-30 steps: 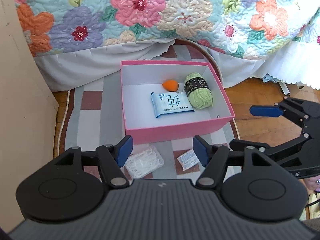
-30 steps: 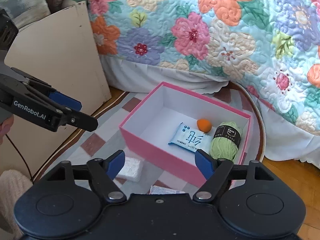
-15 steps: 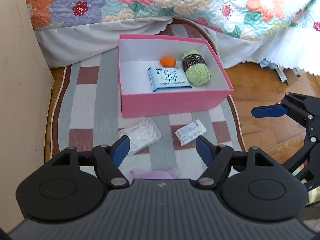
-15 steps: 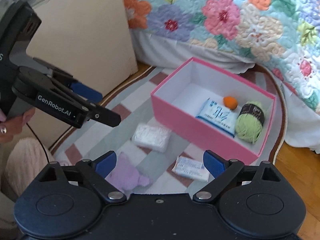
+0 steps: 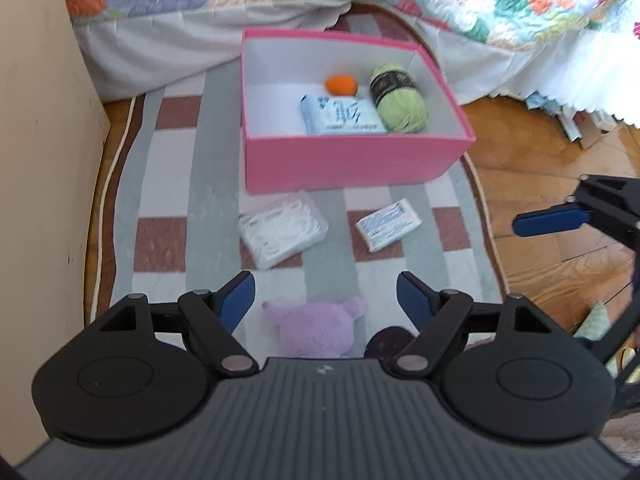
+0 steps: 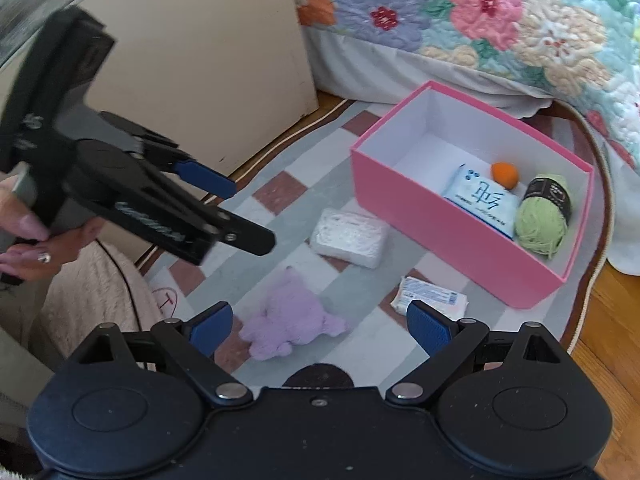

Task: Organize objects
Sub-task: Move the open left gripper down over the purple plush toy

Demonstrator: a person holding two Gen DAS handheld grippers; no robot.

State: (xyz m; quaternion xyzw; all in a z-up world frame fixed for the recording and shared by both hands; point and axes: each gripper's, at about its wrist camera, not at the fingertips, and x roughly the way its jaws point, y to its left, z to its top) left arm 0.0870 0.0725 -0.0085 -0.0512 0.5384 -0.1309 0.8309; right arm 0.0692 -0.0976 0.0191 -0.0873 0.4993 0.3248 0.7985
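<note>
Hidden and cut-off parts

The dark round object (image 5: 386, 340) lies mostly hidden behind the left gripper (image 5: 326, 300); the wipes pack (image 5: 344, 120) print is blurred.

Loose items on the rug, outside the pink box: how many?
3: white packet by the box front, small printed pack to its right, purple plush nearest the open grippers. Dark round thing at the edge is unclear.

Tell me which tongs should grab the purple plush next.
Probably the left tongs: open, with the purple plush lying directly between their tips. The right tongs are open too, but the plush sits toward their left tip.
</note>
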